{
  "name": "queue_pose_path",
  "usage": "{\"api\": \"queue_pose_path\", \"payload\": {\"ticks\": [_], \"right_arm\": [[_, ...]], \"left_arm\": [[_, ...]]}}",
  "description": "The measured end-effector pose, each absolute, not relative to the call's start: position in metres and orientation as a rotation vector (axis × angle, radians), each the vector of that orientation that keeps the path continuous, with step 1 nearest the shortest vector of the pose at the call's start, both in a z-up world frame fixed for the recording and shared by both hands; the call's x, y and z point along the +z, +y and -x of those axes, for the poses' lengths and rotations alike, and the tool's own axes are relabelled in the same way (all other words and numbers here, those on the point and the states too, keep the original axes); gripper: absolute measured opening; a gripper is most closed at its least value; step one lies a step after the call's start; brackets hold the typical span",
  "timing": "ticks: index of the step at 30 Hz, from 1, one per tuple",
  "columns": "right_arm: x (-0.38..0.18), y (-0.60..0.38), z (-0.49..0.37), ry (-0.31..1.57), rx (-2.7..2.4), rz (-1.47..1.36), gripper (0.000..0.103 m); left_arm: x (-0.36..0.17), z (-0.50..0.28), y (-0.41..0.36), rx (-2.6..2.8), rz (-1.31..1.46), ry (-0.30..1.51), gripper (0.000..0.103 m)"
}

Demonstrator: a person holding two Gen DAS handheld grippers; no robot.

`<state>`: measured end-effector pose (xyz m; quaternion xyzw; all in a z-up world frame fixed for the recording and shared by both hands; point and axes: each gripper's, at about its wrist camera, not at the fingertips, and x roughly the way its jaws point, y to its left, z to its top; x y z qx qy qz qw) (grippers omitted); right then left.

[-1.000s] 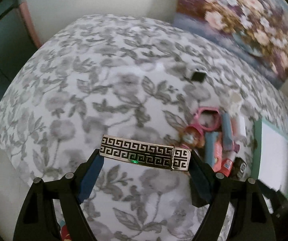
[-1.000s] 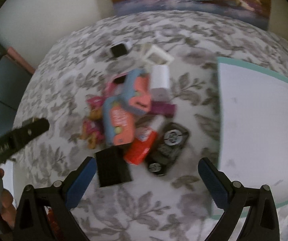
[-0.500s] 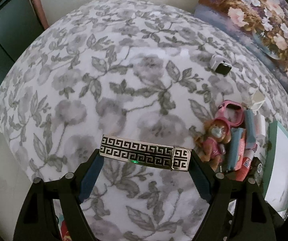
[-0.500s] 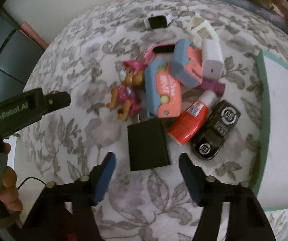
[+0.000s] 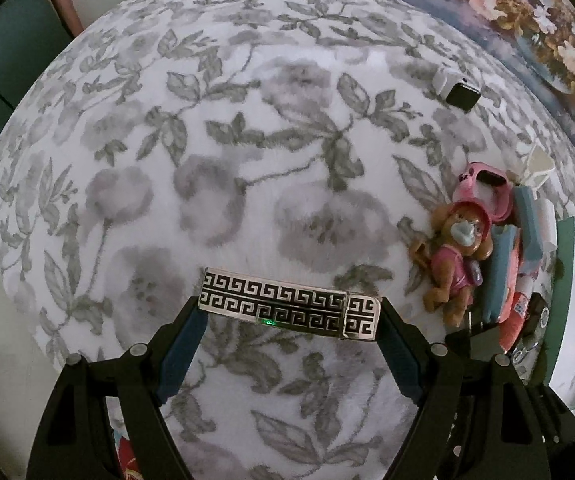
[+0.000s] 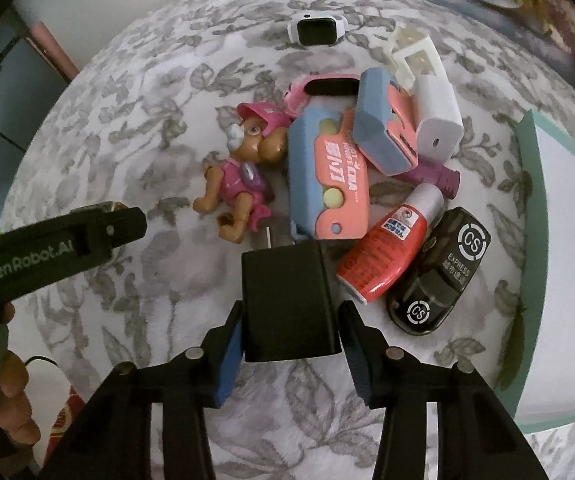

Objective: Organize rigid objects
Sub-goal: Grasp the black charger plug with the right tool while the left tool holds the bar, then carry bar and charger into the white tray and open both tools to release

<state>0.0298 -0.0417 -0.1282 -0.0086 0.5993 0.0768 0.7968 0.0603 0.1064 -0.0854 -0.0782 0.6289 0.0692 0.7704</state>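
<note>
Toys and gadgets lie heaped at centre frame on the floral cloth [image 6: 135, 280]. Right gripper [image 6: 291, 344] has just been closing around the black charger [image 6: 287, 304], pads flanking it. Left gripper [image 5: 291, 312] clamps a patterned bar [image 5: 287, 304], lower centre.

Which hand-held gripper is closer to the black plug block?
The right hand-held gripper: the black plug block sits between its closing fingers. The left hand-held gripper is off to the side, over bare tablecloth, clamping a patterned silver bar.
</note>
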Motion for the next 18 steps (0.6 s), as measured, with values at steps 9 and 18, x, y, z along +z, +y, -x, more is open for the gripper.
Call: {"api": "queue_pose_path", "payload": {"ticks": [9,18], "right_arm": [[-0.133,-0.016,-0.028,1.253,0.135,0.142,0.047],[-0.129,-0.025,-0.024,1.247,0.147,0.13,0.046]], "left_arm": [[-0.093,-0.063,0.103,0.161,0.152,1.378,0.084],[-0.094,-0.061,0.091,0.186,0.105,1.376,0.084]]}}
